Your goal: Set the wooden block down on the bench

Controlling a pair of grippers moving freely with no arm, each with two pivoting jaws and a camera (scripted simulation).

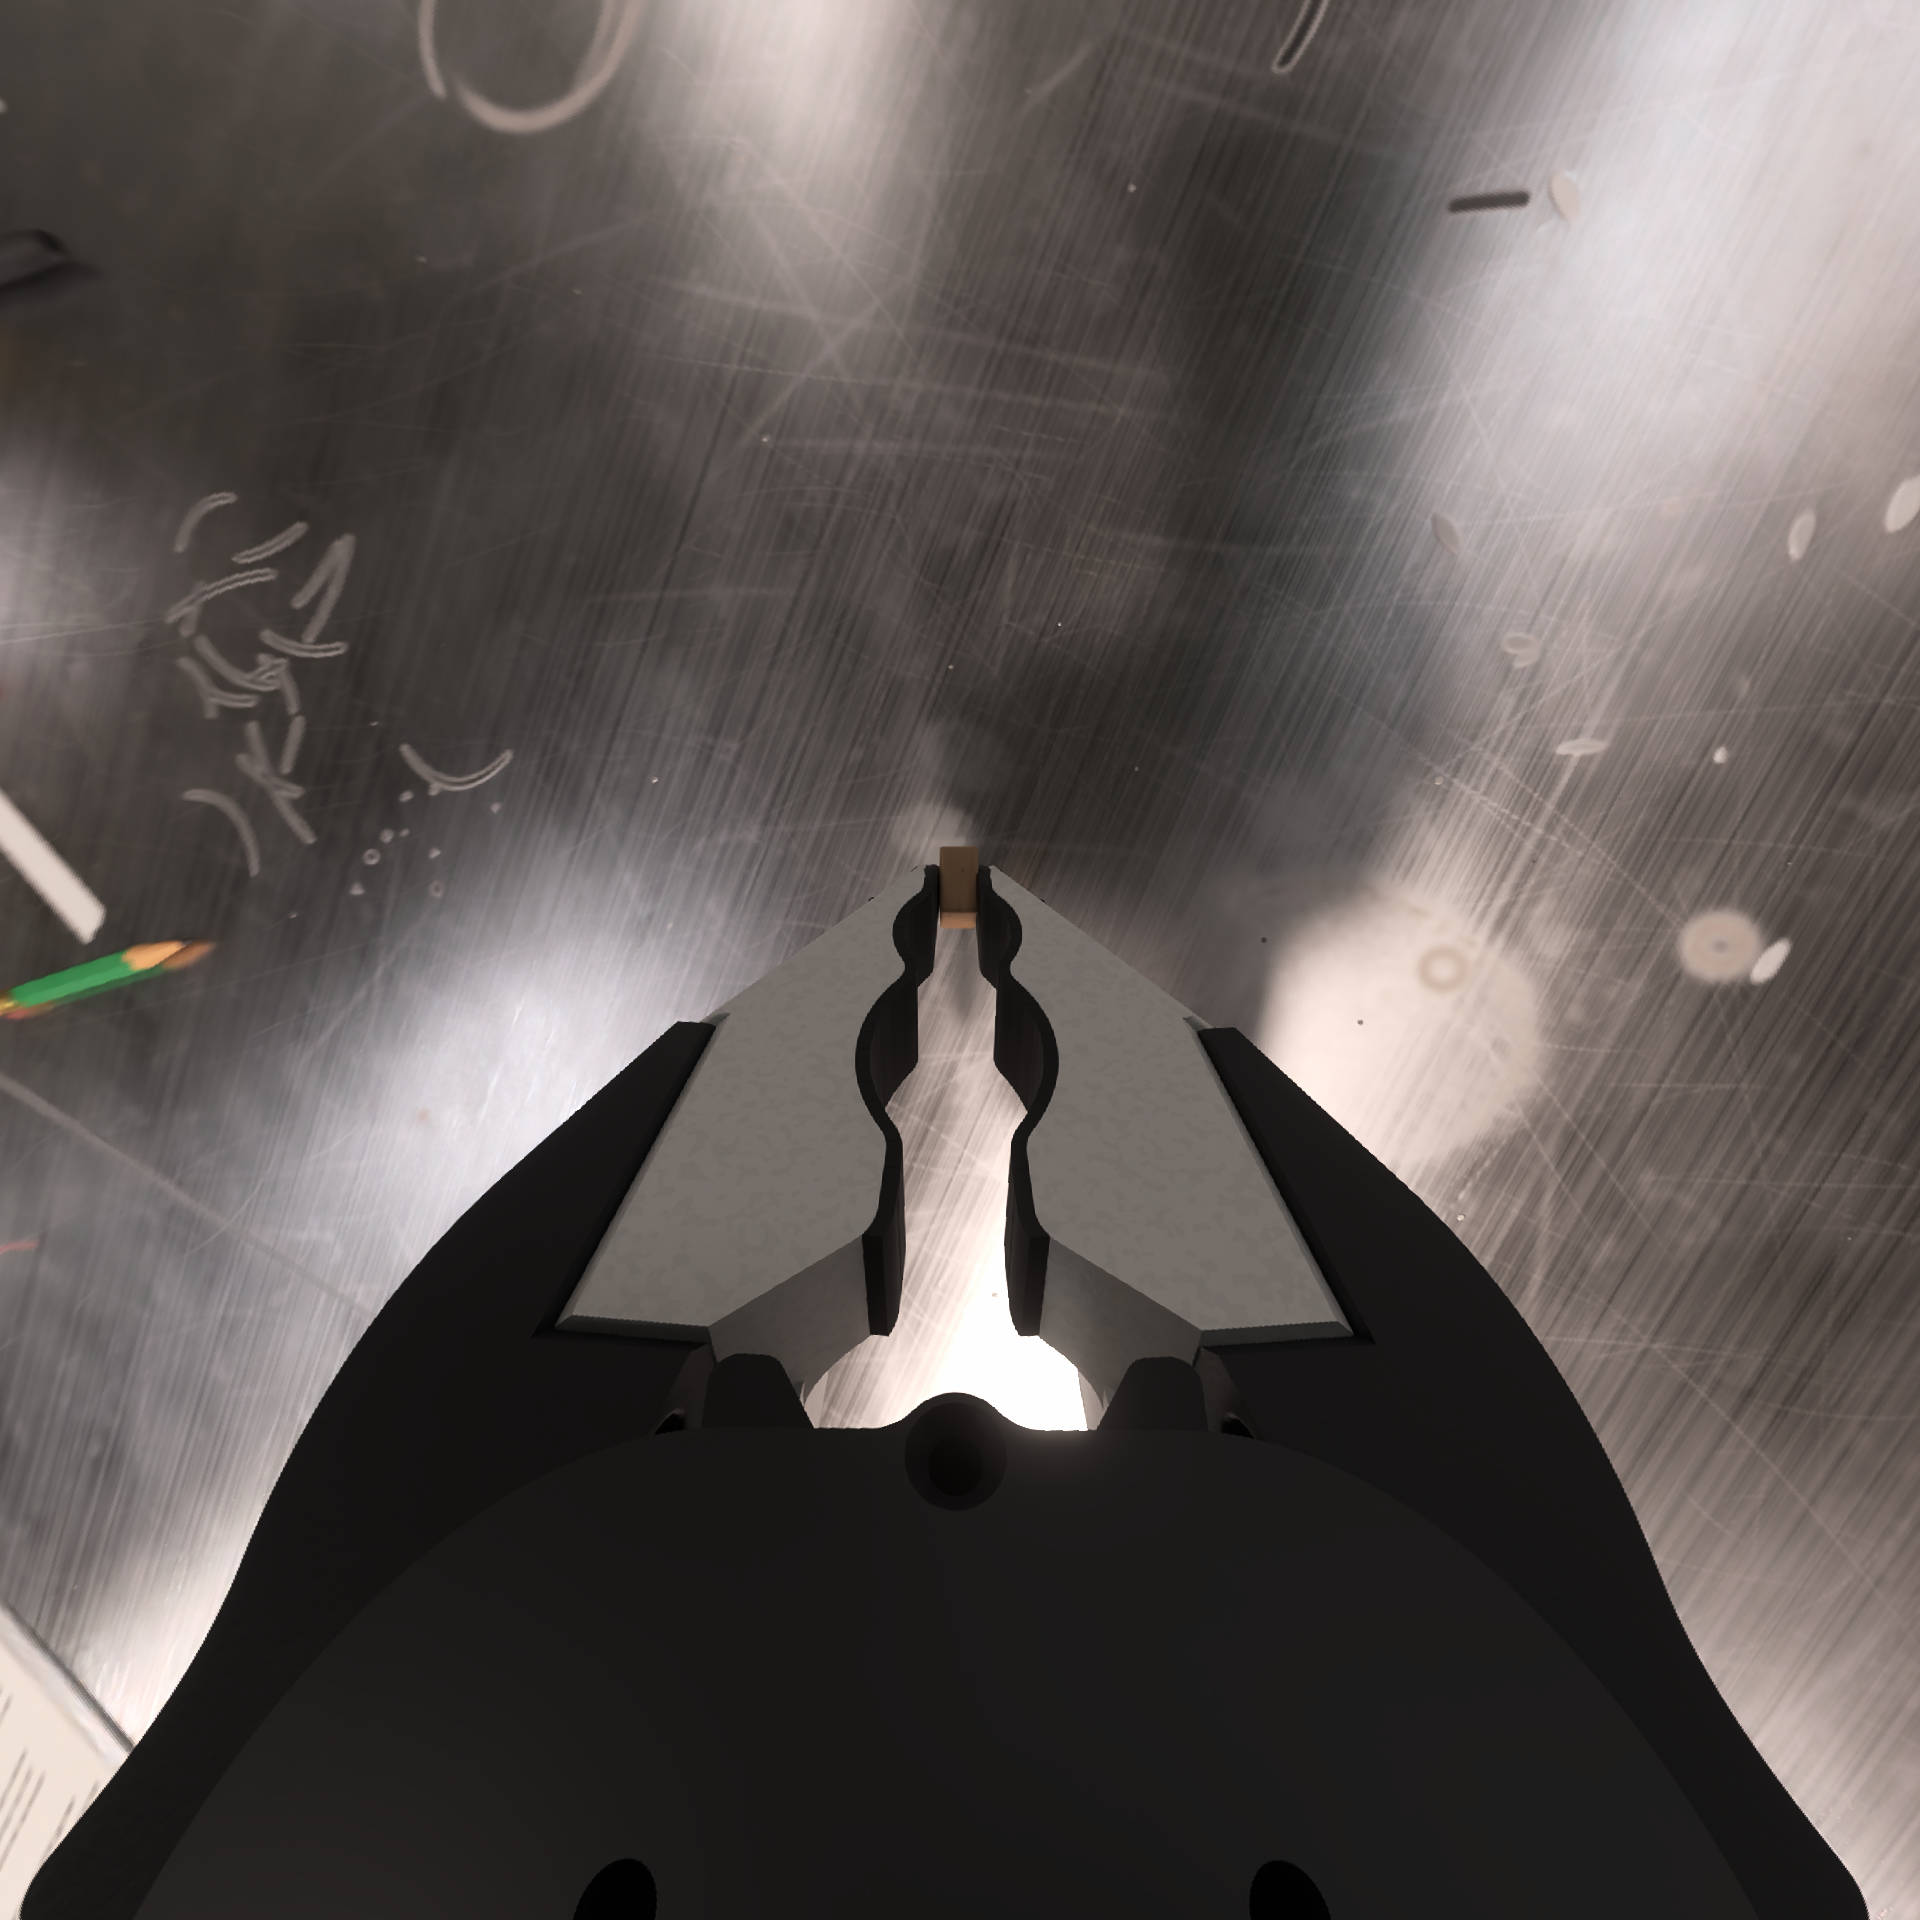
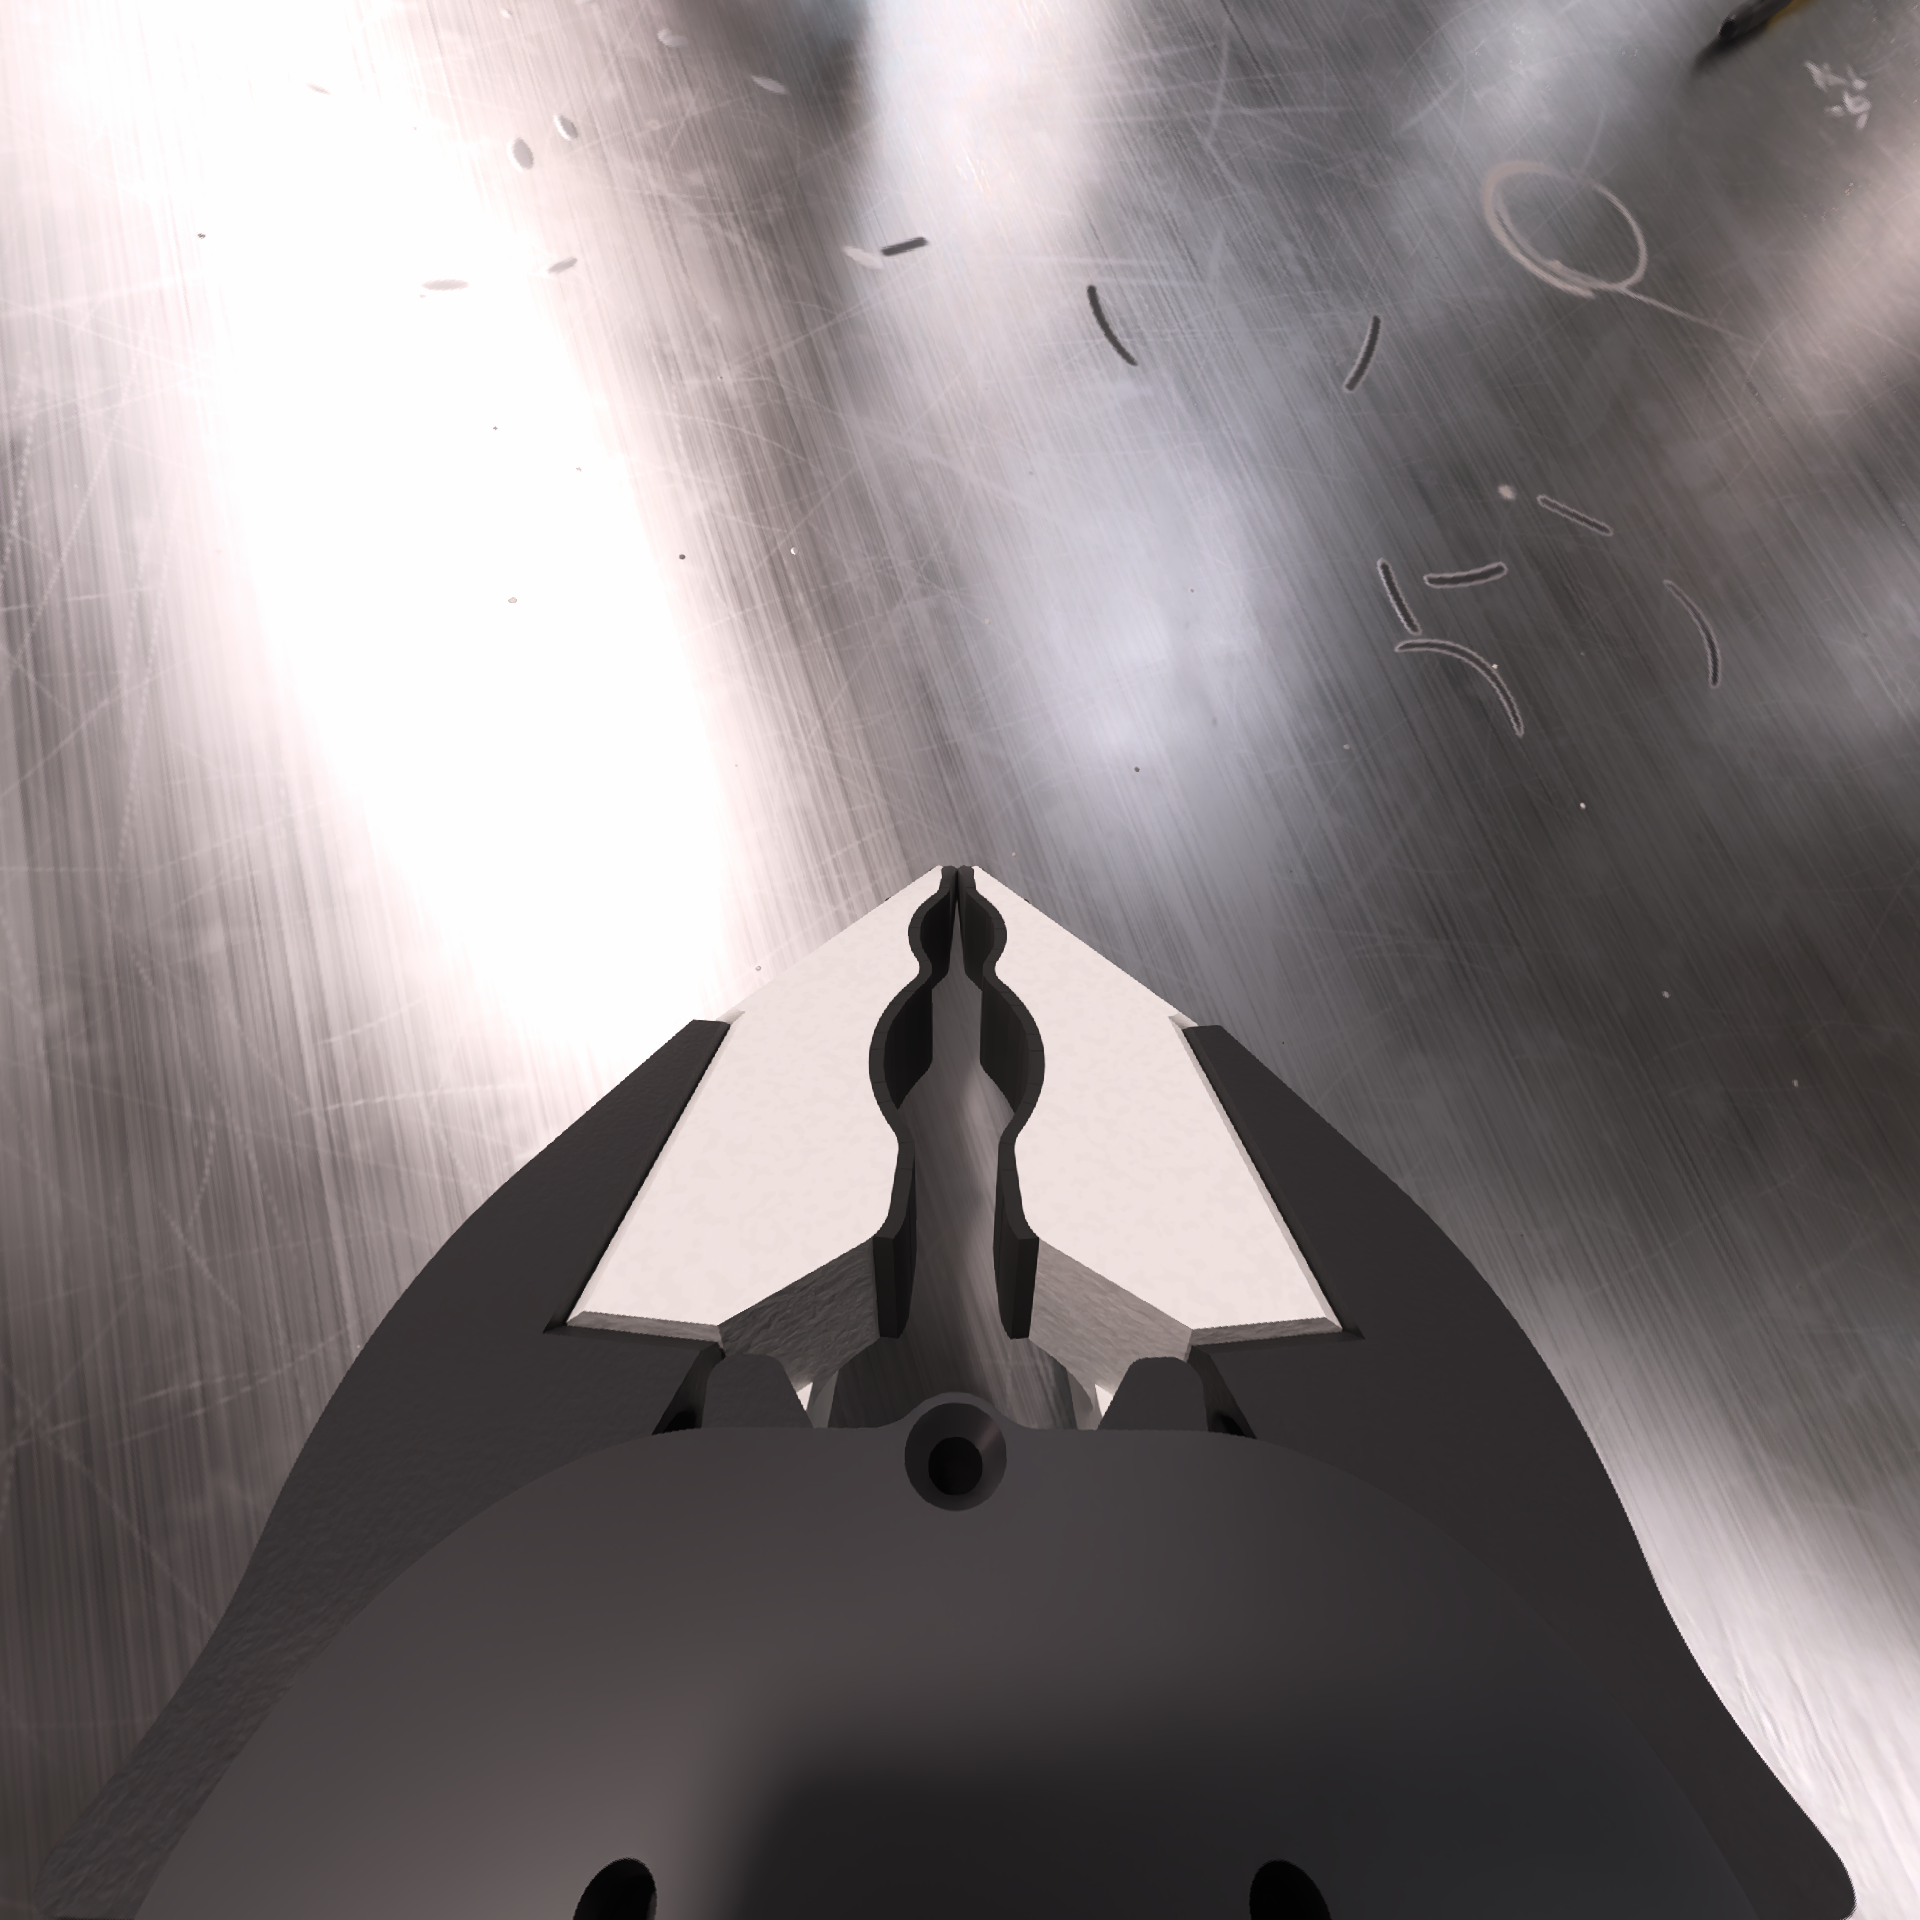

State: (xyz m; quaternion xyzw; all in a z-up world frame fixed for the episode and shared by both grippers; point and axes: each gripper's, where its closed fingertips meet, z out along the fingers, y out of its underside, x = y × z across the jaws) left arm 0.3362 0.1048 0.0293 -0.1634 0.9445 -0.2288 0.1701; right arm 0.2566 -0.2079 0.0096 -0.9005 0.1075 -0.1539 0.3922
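Clutter is confined to the edges of the left wrist view: a green pencil (image 1: 99,975) with a sharpened tip is seen at the left border, a white stick (image 1: 47,865) is laid just above it, and the corner of a printed sheet (image 1: 42,1756) is caught at the lower left. Curled metal shavings (image 1: 255,649) are scattered over the left part of the scratched steel bench (image 1: 1195,436), and pale round chips (image 1: 1720,943) are strewn on the right. A short dark pin (image 1: 1488,202) is seen far ahead. Nothing is placed in the stretch of bench directly ahead of the fingertips.

The wooden block (image 1: 958,884) is seen as a small, pale tan piece with a squared end, and it is clamped at the very tips of the left gripper (image 1: 957,891), held upright between the dark pads. Whether the bench is touched by it cannot be told.

In the right wrist view, the right gripper (image 2: 957,875) is pressed together at its tips with nothing between them. More shavings (image 2: 1455,623) are seen on the bench (image 2: 436,623) to the right.
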